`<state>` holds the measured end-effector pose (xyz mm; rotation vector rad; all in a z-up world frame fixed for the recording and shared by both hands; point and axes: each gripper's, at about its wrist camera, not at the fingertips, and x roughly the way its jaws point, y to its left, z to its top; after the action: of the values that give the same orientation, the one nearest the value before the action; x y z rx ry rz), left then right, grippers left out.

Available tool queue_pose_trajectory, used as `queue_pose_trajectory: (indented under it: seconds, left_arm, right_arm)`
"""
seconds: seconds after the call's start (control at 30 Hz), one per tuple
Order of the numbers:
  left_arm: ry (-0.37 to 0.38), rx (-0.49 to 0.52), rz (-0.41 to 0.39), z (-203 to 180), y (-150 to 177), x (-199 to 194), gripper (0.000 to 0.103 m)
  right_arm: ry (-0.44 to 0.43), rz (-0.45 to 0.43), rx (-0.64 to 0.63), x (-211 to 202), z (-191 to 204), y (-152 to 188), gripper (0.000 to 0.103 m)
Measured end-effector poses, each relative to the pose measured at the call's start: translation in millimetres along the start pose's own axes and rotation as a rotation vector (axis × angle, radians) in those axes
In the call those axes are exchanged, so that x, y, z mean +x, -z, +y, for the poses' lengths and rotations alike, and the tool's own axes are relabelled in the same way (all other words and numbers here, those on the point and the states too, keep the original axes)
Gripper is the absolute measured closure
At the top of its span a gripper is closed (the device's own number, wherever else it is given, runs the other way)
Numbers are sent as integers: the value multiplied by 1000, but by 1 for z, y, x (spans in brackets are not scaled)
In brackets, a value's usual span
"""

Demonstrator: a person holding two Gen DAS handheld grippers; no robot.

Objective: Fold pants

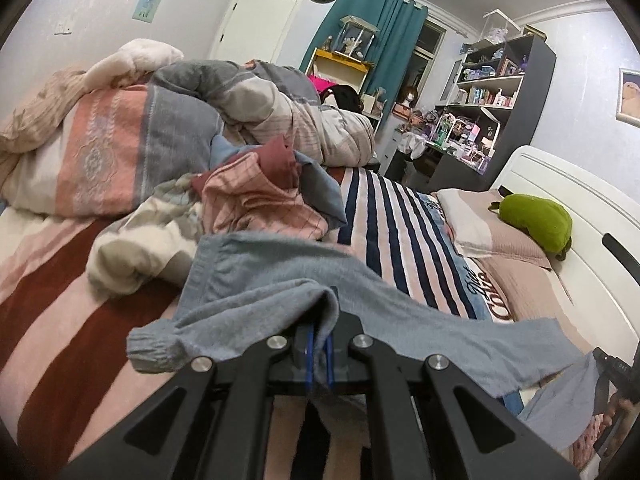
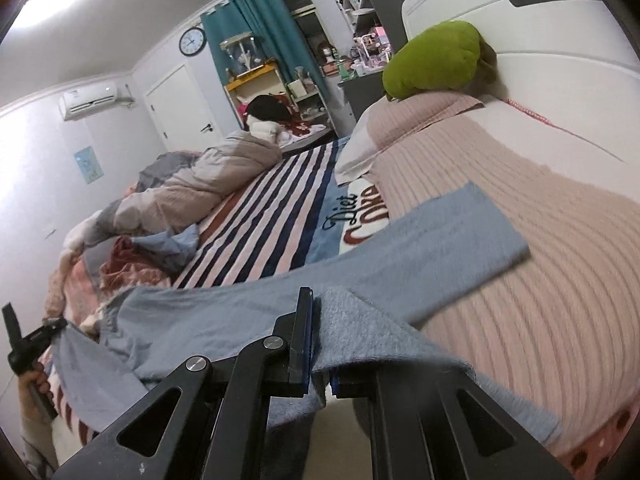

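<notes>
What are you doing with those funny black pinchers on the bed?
A person is folding soft grey-blue pants on the striped bedspread. The left gripper and the right gripper are each shut on an edge of the pants, holding it up, while one leg lies across the pink ribbed blanket.
</notes>
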<state>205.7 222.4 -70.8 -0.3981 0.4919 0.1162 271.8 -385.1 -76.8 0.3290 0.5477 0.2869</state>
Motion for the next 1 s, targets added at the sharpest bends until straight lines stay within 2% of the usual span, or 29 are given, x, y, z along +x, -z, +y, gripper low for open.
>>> queue_pose_trajectory:
  seconds: [0.43, 0.67, 0.7, 0.77, 0.8, 0.83, 0.87, 0.9, 1.0]
  left_arm:
    - [-66, 52, 50, -3, -32, 98, 101]
    - [-93, 85, 100, -5, -38, 141, 100]
    - [-88, 81, 109, -5, -37, 145, 98]
    - [-80, 84, 123, -6, -35, 152, 86]
    - [-82, 95, 120, -7, -36, 153, 69]
    - [-90, 108, 104, -9, -37, 152, 51]
    - [-108, 135, 67, -12, -40, 148, 44]
    - [-119, 156, 44, -14, -43, 144, 41]
    - [-115, 199, 60, -19, -53, 139, 41]
  right_arm:
    - [99, 69, -48, 98, -22, -51, 102]
    - [145, 115, -62, 142, -28, -57, 102]
    - [153, 131, -61, 150, -30, -55, 102]
    - [165, 171, -63, 161, -32, -51, 99]
    - [163, 189, -57, 166, -34, -49, 95]
    - [156, 198, -54, 168, -34, -47, 84]
    - [158, 208, -68, 170, -33, -46, 79]
    - [165, 207, -83, 170, -32, -46, 71]
    - [166, 221, -99, 167, -29, -52, 69]
